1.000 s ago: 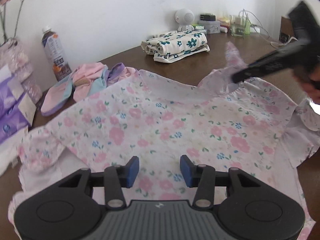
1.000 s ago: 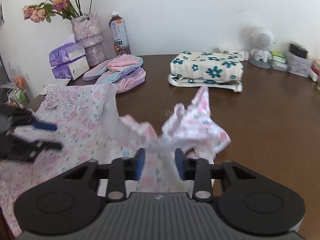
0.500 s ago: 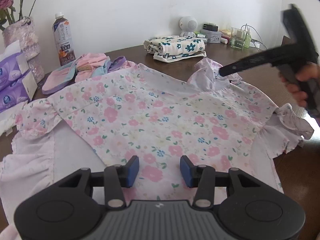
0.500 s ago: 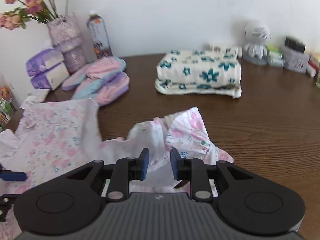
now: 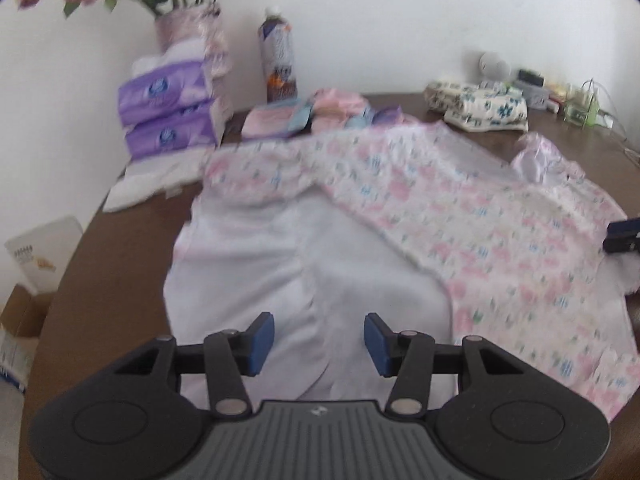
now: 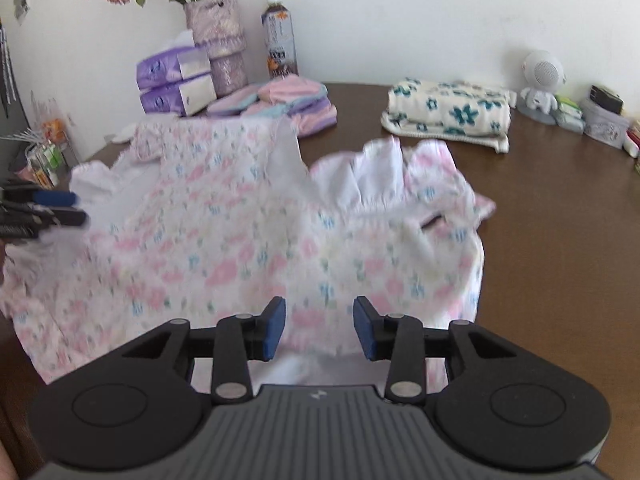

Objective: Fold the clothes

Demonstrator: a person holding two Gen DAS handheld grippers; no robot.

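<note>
We've got the floral dress (image 6: 248, 240) spread flat on the brown table (image 6: 560, 240). Our left gripper (image 5: 319, 338) and right gripper (image 6: 320, 326) hover over it, jaws opening, nothing pinched.

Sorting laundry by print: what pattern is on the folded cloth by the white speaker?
Cream with teal flowers: folded cloth, clearest in the right wrist view.

A: The floral garment (image 6: 240, 248) is thin matt cloth (frilled edges).
B: The counter (image 6: 560, 240) is dark wood with a slight sheen; the 2 tissue packs (image 5: 168, 110) are glossy plastic.
</note>
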